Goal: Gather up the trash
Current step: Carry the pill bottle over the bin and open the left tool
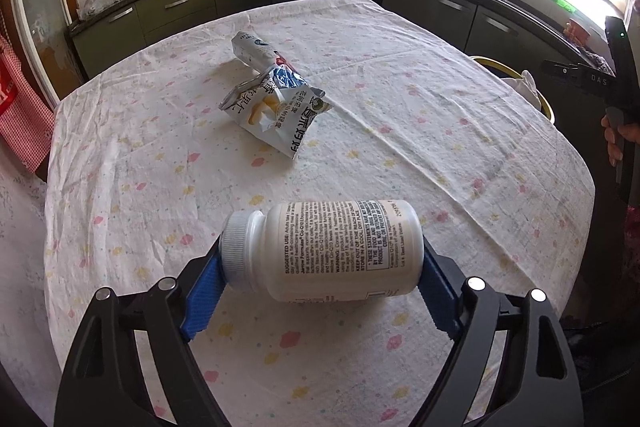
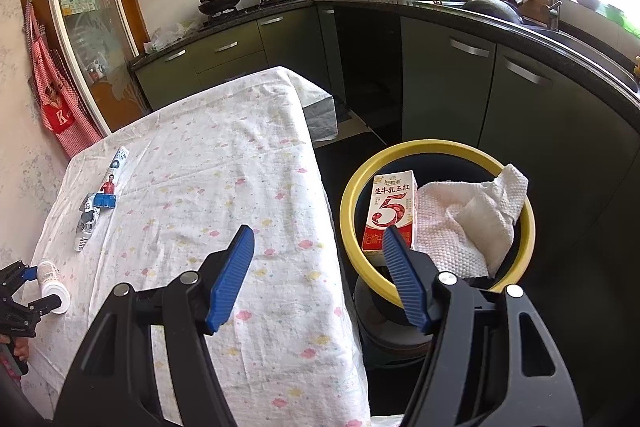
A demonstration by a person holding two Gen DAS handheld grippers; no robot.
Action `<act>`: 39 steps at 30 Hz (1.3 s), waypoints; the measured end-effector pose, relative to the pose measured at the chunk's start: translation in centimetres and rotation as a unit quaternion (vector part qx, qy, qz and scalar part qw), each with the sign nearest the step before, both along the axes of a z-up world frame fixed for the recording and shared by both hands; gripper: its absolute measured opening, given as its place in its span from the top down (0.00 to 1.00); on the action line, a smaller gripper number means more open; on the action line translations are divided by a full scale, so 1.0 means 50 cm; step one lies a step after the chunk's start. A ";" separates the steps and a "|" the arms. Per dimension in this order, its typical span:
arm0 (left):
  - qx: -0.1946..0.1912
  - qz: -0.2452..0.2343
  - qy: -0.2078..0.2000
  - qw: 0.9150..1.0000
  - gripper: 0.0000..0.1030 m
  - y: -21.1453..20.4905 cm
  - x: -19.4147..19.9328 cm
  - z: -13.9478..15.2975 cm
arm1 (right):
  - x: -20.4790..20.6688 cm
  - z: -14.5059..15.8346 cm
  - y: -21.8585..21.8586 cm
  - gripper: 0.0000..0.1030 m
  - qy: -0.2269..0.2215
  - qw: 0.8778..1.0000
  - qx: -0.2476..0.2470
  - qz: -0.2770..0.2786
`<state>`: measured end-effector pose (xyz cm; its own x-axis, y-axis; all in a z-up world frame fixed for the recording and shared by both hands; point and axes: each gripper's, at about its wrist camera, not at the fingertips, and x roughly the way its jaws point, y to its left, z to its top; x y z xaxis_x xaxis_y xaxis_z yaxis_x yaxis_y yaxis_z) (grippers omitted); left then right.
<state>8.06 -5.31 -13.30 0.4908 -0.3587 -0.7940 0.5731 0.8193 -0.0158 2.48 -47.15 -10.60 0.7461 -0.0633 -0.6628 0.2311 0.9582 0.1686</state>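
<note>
My left gripper (image 1: 322, 259) is shut on a white pill bottle (image 1: 332, 251), held sideways by cap and base just above the table; it also shows in the right wrist view (image 2: 52, 285). A crumpled snack bag (image 1: 276, 107) and a toothpaste tube (image 1: 256, 51) lie further out on the flowered tablecloth (image 1: 400, 115); both also show in the right wrist view (image 2: 90, 217) (image 2: 114, 173). My right gripper (image 2: 320, 239) is open and empty above the table's right edge, beside the yellow-rimmed bin (image 2: 348, 195). The bin holds a red milk carton (image 2: 390, 211) and a white paper towel (image 2: 468, 219).
Dark kitchen cabinets (image 2: 448, 83) run behind and to the right of the table. The bin's rim shows past the table's right edge in the left wrist view (image 1: 500, 65). A red apron (image 2: 56, 99) hangs at the left.
</note>
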 end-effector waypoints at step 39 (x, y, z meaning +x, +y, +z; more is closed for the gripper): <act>-0.053 -0.356 0.023 0.933 0.19 -0.895 0.105 0.125 | -0.227 -0.018 -0.265 0.38 -0.030 0.982 0.022 -0.184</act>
